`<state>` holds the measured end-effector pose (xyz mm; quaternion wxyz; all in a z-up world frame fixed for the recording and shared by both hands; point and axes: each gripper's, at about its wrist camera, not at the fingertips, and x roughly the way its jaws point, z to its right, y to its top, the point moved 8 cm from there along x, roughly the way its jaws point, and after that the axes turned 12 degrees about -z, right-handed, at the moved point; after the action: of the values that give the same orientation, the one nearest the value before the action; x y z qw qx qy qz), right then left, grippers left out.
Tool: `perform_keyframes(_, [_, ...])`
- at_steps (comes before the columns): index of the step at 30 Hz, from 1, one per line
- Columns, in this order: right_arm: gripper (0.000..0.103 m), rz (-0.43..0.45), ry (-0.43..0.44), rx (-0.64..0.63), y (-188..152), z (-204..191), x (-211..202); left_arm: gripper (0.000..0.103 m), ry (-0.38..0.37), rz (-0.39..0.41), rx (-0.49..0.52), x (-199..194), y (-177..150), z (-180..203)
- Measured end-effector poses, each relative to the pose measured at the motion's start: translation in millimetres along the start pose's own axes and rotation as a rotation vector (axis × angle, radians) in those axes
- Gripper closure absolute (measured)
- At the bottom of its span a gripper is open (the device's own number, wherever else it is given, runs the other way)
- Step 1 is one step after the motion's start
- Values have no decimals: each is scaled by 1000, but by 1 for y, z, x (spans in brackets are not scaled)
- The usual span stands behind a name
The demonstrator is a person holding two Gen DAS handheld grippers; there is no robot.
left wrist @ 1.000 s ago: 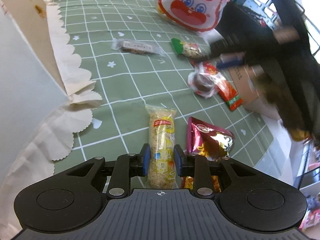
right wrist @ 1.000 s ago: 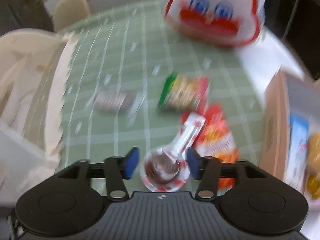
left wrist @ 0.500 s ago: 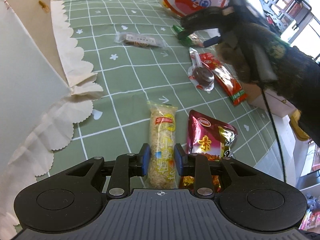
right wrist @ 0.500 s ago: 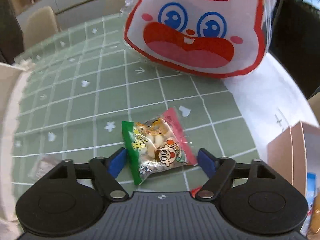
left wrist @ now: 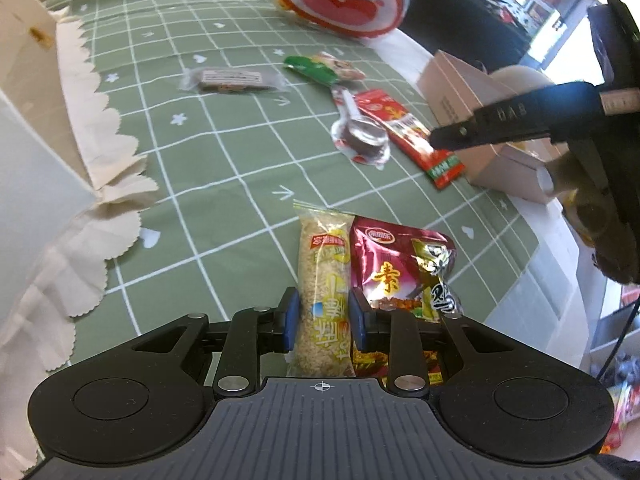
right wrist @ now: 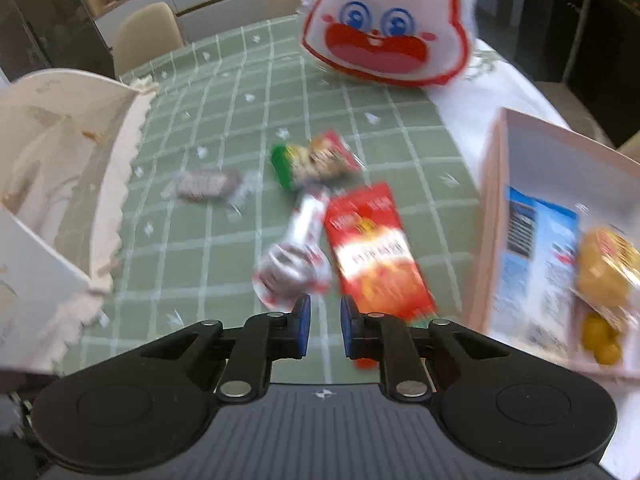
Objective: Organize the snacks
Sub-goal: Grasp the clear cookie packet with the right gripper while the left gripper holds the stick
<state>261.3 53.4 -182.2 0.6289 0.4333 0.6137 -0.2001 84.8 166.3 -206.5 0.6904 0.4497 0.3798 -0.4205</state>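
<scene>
1. Nearest, at the near edge of the bench (left wrist: 224, 168): left gripper (left wrist: 323, 320) clamped on the lower end of the yellow-labelled rice bar (left wrist: 325, 264), with the maroon packet (left wrist: 394, 264) against the bar's right side. Same clamp as a second ago. A strip of cloth between bar and packet then, none now.
2. Right gripper (right wrist: 323, 330) with jaws together and nothing between them, low over the bench just short of the spoon-shaped packet (right wrist: 292, 264). Half a second ago, spread wide around the green-ended packet (right wrist: 312, 162), with nothing carried away from there.
3. Mid-bench, not yet sorted: the spoon-shaped packet touching the long red packet (right wrist: 376, 252), the green-ended packet beyond them, and the clear-wrapped bar (right wrist: 204, 186) off to the left.
4. Right edge: pink box (right wrist: 492, 208) already holding a blue packet (right wrist: 536, 248) and a yellow snack (right wrist: 604, 272). By judgement, the only part of the sorting done.
5. Left edge: cream scalloped bag (right wrist: 120, 168), open, with no snack visible inside.
6. Far edge: big bunny-face bag (right wrist: 380, 28), untouched. By judgement, most of the task left.
</scene>
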Motion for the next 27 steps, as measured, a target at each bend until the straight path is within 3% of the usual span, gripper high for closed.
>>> perform_keyframes(4, [81, 42, -10, -24, 8, -8, -5, 72, -2, -2, -14, 0, -1, 0])
perform_keyframes(6, [68, 52, 27, -67, 24, -23, -4, 72, -5, 0, -31, -1, -3, -1])
perform_keyframes(8, [36, 56, 53, -131, 43, -44, 4, 72, -9, 2, -54, -3, -6, -1])
perform_keyframes(9, [33, 55, 71, -172, 54, -56, 11, 72, -10, 2, -64, -3, -7, -1])
perform_keyframes(16, [33, 32, 51, -489, 110, -131, 78, 72, -15, 7, -144, -6, -14, -5])
perform_keyframes(21, [33, -26, 80, -529, 127, -141, 112, 71, -26, 9, -183, -7, -18, -8])
perform_keyframes(22, [40, -30, 90, -508, 126, -141, 111, 71, -29, 9, -189, -6, -17, -9])
perform_keyframes(23, [54, -38, 100, -493, 123, -139, 108, 71, -32, 7, -192, -6, -17, -9])
perform_keyframes(25, [66, -68, 138, -451, 110, -135, 97, 71, -35, 0, -190, -4, -17, -9])
perform_keyframes(27, [67, -79, 169, -408, 95, -126, 83, 71, -29, -8, -164, -2, -16, -6])
